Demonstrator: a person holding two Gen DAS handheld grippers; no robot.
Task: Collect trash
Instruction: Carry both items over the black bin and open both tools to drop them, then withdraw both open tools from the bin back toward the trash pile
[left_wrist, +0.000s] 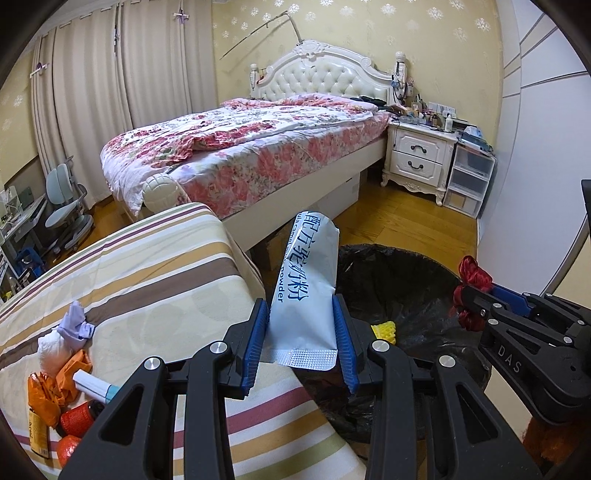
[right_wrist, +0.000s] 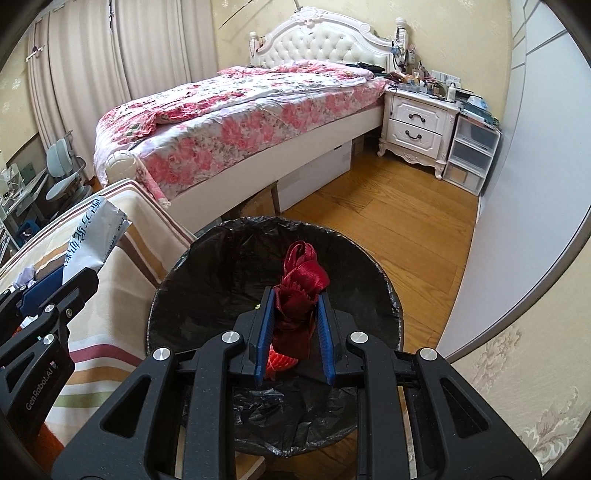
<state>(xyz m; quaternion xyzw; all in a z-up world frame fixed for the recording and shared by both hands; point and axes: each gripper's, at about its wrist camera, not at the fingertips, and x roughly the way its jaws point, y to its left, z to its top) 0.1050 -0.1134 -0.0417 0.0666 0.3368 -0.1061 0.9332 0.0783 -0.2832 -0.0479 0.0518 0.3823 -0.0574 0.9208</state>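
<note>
My left gripper (left_wrist: 301, 306) is shut on a white powder sachet (left_wrist: 308, 288) with blue print, held upright at the near rim of the bin. The bin (left_wrist: 413, 295) is round with a black liner; a yellow foam net (left_wrist: 384, 330) lies inside. In the left wrist view my right gripper (left_wrist: 469, 295) enters from the right, pinching a dark red ribbon (left_wrist: 471, 280). In the right wrist view my right gripper (right_wrist: 295, 299) is shut on that red ribbon (right_wrist: 301, 284) above the bin (right_wrist: 221, 266). The sachet (right_wrist: 92, 232) and left gripper (right_wrist: 55, 280) show at the left.
A striped bedcover (left_wrist: 147, 280) lies left of the bin and carries more litter: a white tissue (left_wrist: 55, 349), an orange bag (left_wrist: 51, 395), red foam nets (left_wrist: 75, 419). Beyond stand a floral bed (left_wrist: 258, 147), a white nightstand (left_wrist: 417, 155) and plastic drawers (left_wrist: 469, 181) on the wooden floor.
</note>
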